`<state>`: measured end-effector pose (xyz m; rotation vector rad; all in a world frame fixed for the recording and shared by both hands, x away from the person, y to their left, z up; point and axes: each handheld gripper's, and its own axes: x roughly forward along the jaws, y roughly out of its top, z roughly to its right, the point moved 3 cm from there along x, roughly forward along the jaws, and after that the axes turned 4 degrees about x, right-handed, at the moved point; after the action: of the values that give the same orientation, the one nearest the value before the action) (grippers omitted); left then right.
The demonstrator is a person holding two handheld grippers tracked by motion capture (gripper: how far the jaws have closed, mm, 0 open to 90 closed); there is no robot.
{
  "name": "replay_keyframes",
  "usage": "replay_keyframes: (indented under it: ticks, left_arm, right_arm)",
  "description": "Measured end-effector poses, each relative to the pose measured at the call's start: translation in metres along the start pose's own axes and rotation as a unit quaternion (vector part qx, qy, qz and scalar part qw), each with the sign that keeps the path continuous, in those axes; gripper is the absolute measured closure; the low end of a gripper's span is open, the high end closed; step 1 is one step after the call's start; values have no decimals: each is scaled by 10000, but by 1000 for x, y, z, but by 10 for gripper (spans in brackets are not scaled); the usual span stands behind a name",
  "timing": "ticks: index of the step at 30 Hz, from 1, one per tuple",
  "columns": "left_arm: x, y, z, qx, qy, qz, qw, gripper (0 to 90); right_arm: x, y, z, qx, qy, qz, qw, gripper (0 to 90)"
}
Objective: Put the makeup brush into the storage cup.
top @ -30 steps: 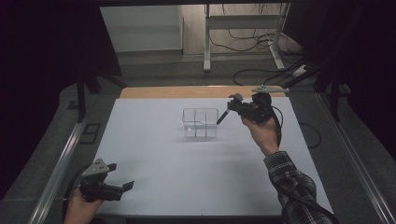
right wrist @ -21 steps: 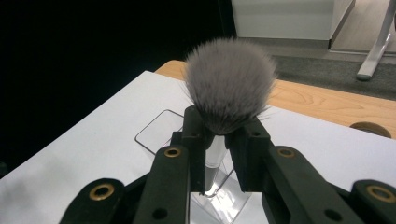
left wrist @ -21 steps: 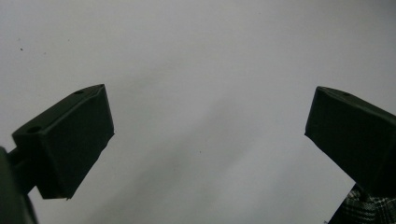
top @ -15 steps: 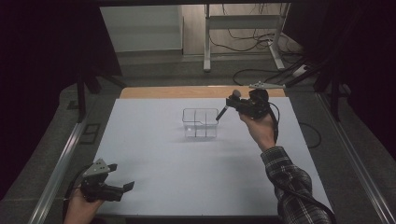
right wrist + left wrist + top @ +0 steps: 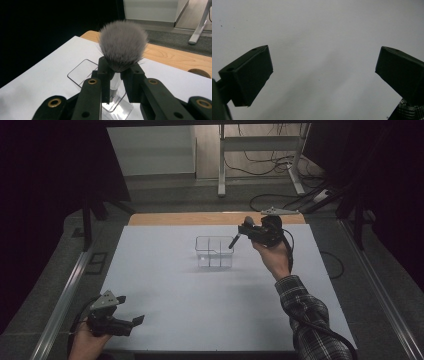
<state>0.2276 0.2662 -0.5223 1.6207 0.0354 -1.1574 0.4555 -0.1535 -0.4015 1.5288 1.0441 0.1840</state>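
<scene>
My right gripper [image 5: 245,232] hovers just right of a clear plastic organiser [image 5: 214,253] with several compartments, which stands in the middle of the white table sheet [image 5: 175,290]. It is shut on a makeup brush [image 5: 233,241] whose handle slants down-left toward the organiser's right rim. In the right gripper view the brush's grey bristles [image 5: 122,45] fan out above the jaws of my right gripper [image 5: 117,73], with the organiser [image 5: 82,71] beneath. My left gripper [image 5: 134,321] rests at the near left corner, open; in its own view the left gripper [image 5: 324,67] has only bare sheet between its jaws.
A wooden table edge [image 5: 200,218] runs along the far side of the sheet. Metal rails [image 5: 65,295] flank the table on both sides. Cables [image 5: 270,200] and a desk frame [image 5: 220,165] lie on the floor beyond.
The right hand has edged slightly up and away with the brush, lifting the handle's tip a little by the organiser. The left hand has stayed put.
</scene>
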Motion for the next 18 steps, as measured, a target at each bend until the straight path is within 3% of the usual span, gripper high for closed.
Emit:
replay_keyframes:
  ticks: [18]
  left_arm:
    - [0,0,-1,0,12,13,10000,14]
  right_arm:
    - [19,-13,-3,-147,-25,-136,9998,767]
